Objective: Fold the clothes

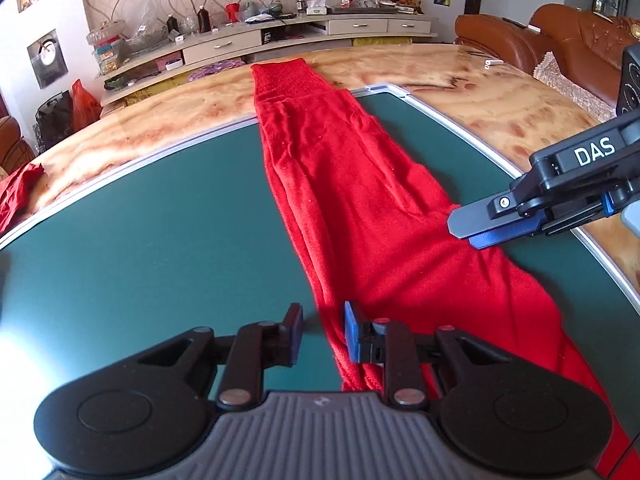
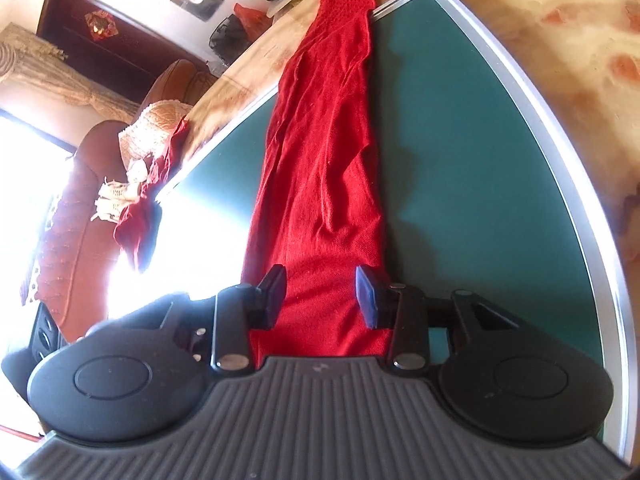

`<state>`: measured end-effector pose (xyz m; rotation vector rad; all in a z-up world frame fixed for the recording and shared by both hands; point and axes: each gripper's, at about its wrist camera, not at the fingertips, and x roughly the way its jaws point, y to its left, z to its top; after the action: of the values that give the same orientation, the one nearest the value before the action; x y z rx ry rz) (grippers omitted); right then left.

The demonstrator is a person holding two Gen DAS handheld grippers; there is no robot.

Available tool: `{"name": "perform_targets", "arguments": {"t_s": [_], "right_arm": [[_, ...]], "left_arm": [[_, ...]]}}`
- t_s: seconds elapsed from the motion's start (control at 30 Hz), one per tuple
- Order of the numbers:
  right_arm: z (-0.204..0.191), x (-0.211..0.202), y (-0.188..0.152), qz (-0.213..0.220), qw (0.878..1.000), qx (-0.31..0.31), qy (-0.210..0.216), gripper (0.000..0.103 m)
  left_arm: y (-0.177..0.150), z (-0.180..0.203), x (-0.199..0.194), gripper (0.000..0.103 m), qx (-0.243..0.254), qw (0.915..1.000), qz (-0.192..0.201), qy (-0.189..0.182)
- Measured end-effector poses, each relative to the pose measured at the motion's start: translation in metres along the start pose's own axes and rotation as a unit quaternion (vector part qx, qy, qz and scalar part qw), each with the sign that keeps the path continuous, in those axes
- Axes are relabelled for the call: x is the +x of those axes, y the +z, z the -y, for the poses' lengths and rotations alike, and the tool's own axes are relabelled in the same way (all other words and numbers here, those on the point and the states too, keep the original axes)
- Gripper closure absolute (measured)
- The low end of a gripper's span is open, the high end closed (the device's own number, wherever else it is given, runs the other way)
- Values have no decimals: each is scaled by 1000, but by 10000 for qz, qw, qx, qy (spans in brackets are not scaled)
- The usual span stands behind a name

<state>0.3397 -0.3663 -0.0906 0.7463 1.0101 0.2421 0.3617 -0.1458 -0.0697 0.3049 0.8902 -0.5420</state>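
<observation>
A long red garment (image 1: pixel 344 184) is laid lengthwise across the green mat (image 1: pixel 160 220) on the worktop (image 1: pixel 500 100), already narrowed into a strip, its far ribbed end reaching past the mat's edge. This straight layout is judged to suit a fold end over end. The left tool (image 1: pixel 322 332) is held low at the near edge of the cloth with its jaws a little apart; nothing is pinched between them, though one pad sits right at the fabric's border. The right tool (image 2: pixel 322 294) is poised over the strip's other side, jaws parted and empty, the cloth lying beneath them. A second red cloth (image 1: pixel 18 192) is left aside.
</observation>
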Motion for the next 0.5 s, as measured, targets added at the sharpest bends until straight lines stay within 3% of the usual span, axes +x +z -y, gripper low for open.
{"name": "perform_targets", "arguments": {"t_s": [0.13,0.3,0.4,0.5], "right_arm": [[-9,-14,-19,-247,9992,-202,247,58],[-17,-29,-62,-629,9955,-375,609,58],[-30,-31,-84,-731,9929,-847,413,58],[-30,-37,-92,-568,9933,-997,-146,59]], "left_arm": [[-8,11,-22,78,291,9992,281,-80],[-26,24,-27,78,467,9987,178,-116],[-33,18,-21,78,251,9994,126,-180],[-34,9,-20,78,0,9995,101,-308]]}}
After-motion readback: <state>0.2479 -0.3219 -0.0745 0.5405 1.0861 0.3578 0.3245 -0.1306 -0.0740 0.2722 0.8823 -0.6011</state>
